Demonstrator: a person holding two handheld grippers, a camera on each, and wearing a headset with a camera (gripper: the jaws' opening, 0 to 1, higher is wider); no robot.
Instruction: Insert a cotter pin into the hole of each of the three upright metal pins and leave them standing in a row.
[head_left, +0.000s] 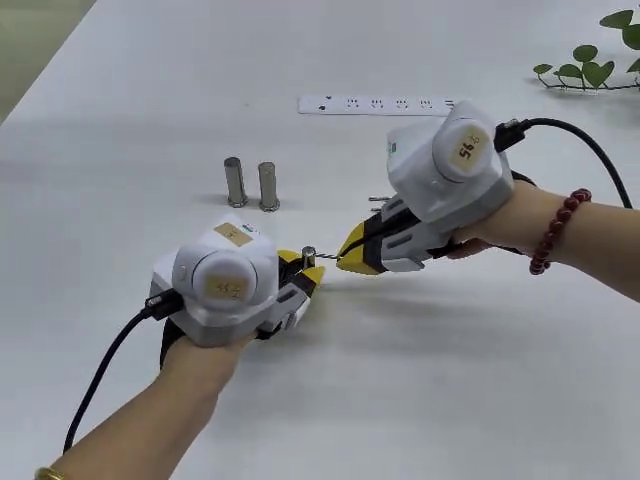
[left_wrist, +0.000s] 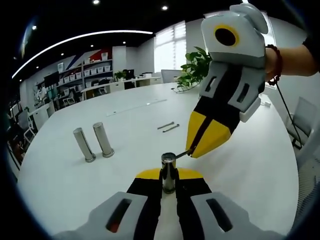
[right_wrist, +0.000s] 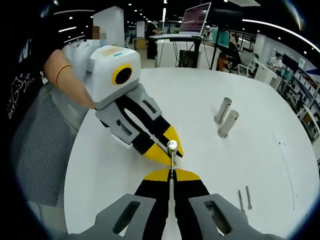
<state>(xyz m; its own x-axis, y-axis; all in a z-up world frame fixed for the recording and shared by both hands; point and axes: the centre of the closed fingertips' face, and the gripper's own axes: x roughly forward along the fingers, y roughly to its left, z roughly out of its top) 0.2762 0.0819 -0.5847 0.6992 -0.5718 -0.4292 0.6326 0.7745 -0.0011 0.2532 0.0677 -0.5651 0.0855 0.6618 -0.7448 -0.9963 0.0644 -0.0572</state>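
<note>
One white desk (head_left: 450, 400) is being worked on, stretching across the whole head view. Two tongs are being held at mid-frame. One upright metal pin (head_left: 309, 256) is being gripped by the left tongs (head_left: 305, 272), at lower left. One cotter pin (head_left: 327, 256) is being clamped in the right tongs (head_left: 350, 262), entering from the right, with its tip at the metal pin's top. One power strip (head_left: 375, 104) is lying at top centre. Two further metal pins (head_left: 235, 182) are standing side by side, left of centre. Two spare cotter pins (right_wrist: 244, 198) are lying together on the desk at the lower right of the right gripper view.
</note>
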